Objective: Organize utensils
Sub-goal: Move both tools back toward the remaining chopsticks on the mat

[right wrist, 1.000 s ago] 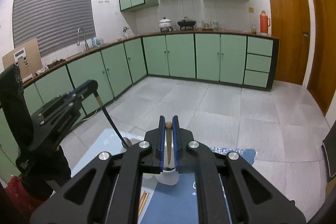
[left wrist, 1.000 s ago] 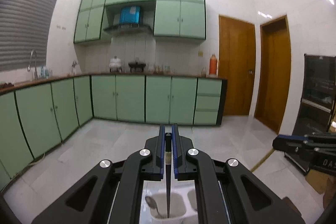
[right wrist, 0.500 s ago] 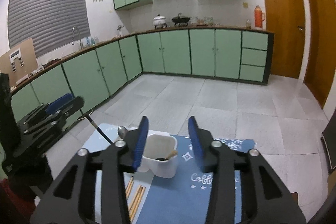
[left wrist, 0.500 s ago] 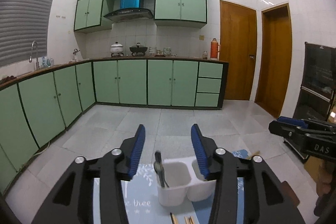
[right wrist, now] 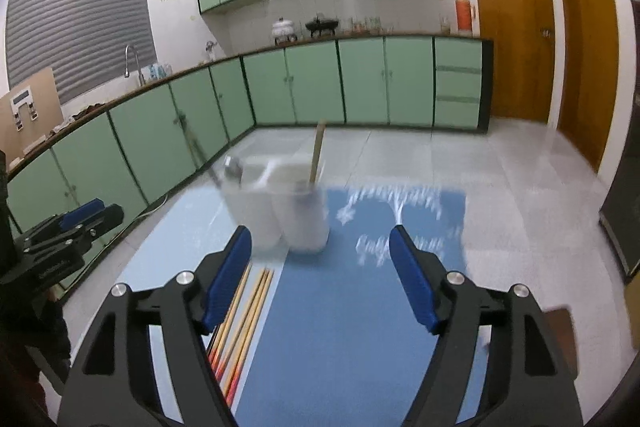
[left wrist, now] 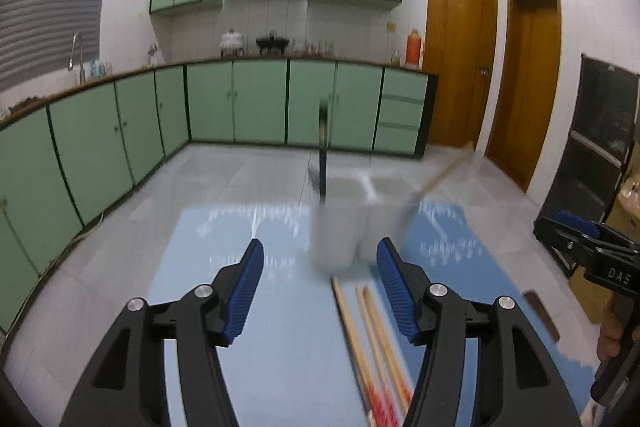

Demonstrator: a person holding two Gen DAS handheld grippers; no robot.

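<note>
A white two-compartment utensil holder stands on a blue mat; it also shows in the right wrist view. A black-handled utensil stands in its left compartment and a wooden-handled one leans out of the right compartment. Several chopsticks lie on the mat in front of the holder, also seen in the right wrist view. My left gripper is open and empty, short of the holder. My right gripper is open and empty, also short of it.
The blue mat covers the table. Green kitchen cabinets line the far wall and left side. Two wooden doors stand at the right. A small brown object lies at the mat's right edge.
Both grippers were shut on utensil handles over the holder, then opened and let them go. Both have since drawn back toward me, so the holder looks farther and the chopsticks come into view.
</note>
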